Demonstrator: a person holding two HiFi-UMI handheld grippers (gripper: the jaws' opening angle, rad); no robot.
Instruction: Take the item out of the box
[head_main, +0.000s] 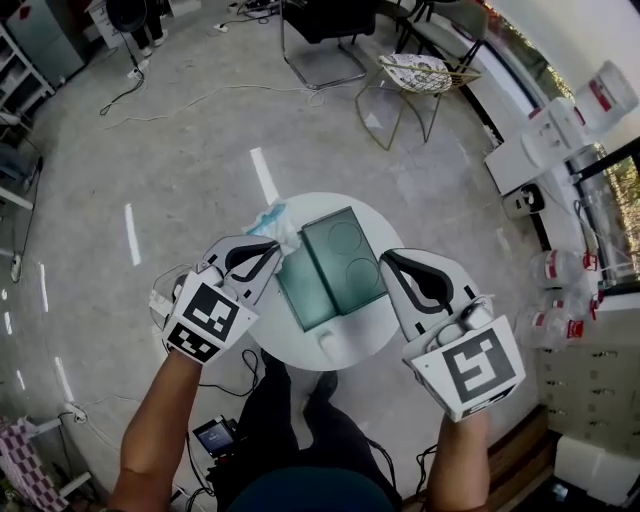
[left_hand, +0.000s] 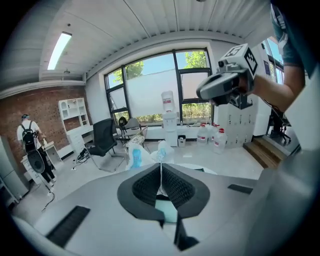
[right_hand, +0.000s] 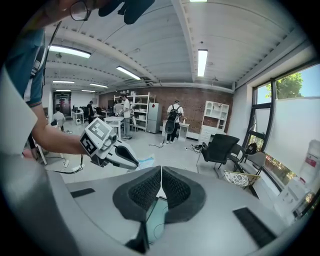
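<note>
A green box lies open on a round white table, its tray showing two round hollows, with a flat green lid beside it. My left gripper is raised above the table's left side, shut on a thin white and blue packet. In the left gripper view the packet stands up between the closed jaws of the left gripper. My right gripper hangs by the box's right edge. In the right gripper view the right gripper is shut with nothing in it, above the green box.
A wire-frame chair stands on the floor beyond the table, a water dispenser and water bottles at the right. Cables trail on the floor. A small white object lies at the table's near edge.
</note>
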